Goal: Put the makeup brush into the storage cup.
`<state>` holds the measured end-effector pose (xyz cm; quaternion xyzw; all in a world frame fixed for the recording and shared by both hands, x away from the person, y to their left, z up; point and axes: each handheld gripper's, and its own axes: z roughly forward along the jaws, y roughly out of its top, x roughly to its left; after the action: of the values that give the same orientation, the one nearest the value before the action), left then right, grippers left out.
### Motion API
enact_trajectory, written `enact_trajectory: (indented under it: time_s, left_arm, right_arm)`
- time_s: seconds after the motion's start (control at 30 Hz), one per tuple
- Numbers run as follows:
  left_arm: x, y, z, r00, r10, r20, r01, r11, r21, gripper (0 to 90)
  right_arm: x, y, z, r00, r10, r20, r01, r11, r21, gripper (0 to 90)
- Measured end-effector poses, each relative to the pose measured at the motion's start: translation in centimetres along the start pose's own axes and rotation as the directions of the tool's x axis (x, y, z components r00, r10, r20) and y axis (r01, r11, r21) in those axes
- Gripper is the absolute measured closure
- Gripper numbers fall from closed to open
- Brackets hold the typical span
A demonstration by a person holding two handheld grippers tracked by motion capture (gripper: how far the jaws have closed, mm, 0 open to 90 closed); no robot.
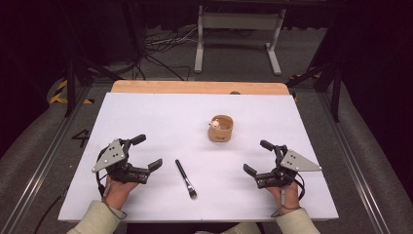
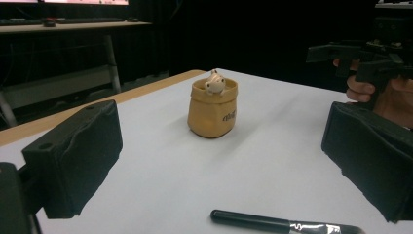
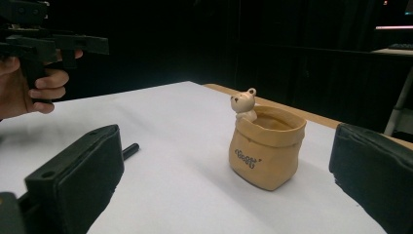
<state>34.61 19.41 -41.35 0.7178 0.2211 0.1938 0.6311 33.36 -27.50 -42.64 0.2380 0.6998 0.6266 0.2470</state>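
The brush (image 1: 185, 178) lies flat on the white worktop (image 1: 146, 117), in front of the sack-shaped pot (image 1: 221, 128) and a little to its left, well apart from it and roughly midway between the two claws. It looks light and stiff: a slim black handle, a shiny metal ferrule and a dark bristle tip at the end farther from the pot. Being thin and round, it will probably roll or slip under a careless pinch, so the best hold seems to be across the middle of the handle, away from the soft bristles.

The pot, tan with a small bear figure (image 2: 214, 82) at its rim, appears glazed, hard and breakable; its open mouth should take the brush handle-first or bristle-first.

The left claw (image 1: 146, 152) rests just left of the brush, spread wide and empty, touching nothing. The right claw (image 1: 258, 157) sits to the front right of the pot, likewise spread wide with nothing between its pads.
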Motion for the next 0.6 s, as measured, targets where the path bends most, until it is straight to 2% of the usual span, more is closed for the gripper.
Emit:
enact_trajectory:
  time_s: [0.13,0.27,0.3,0.4,0.47,0.5,0.53,0.6]
  left_arm:
    - [-0.2,1.1,0.5,0.9994,0.033,0.006,-0.033,0.9992,0.022,1.7]
    - [-0.3,1.8,0.9,0.9987,0.044,0.025,-0.045,0.9978,0.048,1.9]
    - [-0.4,2.1,1.2,0.9976,0.061,0.033,-0.064,0.995,0.077,1.9]
    - [-0.6,2.7,1.7,0.9958,0.077,0.049,-0.082,0.9896,0.118,2.3]
    - [-0.6,3.5,2.1,0.9928,0.092,0.078,-0.103,0.9818,0.159,2.8]
    - [-0.6,3.5,2.1,0.9928,0.092,0.078,-0.103,0.9818,0.159,3.0]
    - [-0.7,4.2,2.5,0.9887,0.11,0.102,-0.129,0.9723,0.195,3.0]
    - [-0.9,4.8,2.9,0.9835,0.13,0.126,-0.157,0.9608,0.229,2.9]
  right_arm:
    - [-0.1,0.0,0.0,1.0,0.001,0.0,-0.001,1.0,0.002,0.0]
    - [-0.1,0.0,0.1,1.0,0.005,-0.007,-0.005,1.0,0.001,0.0]
    - [-0.1,0.0,0.1,0.9999,0.009,-0.009,-0.009,1.0,0.002,0.0]
    - [0.0,0.1,0.0,0.9999,0.013,-0.01,-0.013,1.0,0.002,0.0]
    - [-0.1,0.1,0.0,0.9998,0.014,-0.013,-0.014,1.0,-0.002,0.0]
    - [-0.1,0.1,-0.1,0.9998,0.018,-0.014,-0.018,1.0,-0.001,0.0]
    - [-0.1,0.1,-0.1,0.9997,0.021,-0.014,-0.021,1.0,0.002,0.0]
    - [-0.1,0.1,-0.1,0.9995,0.026,-0.018,-0.026,1.0,0.004,0.0]
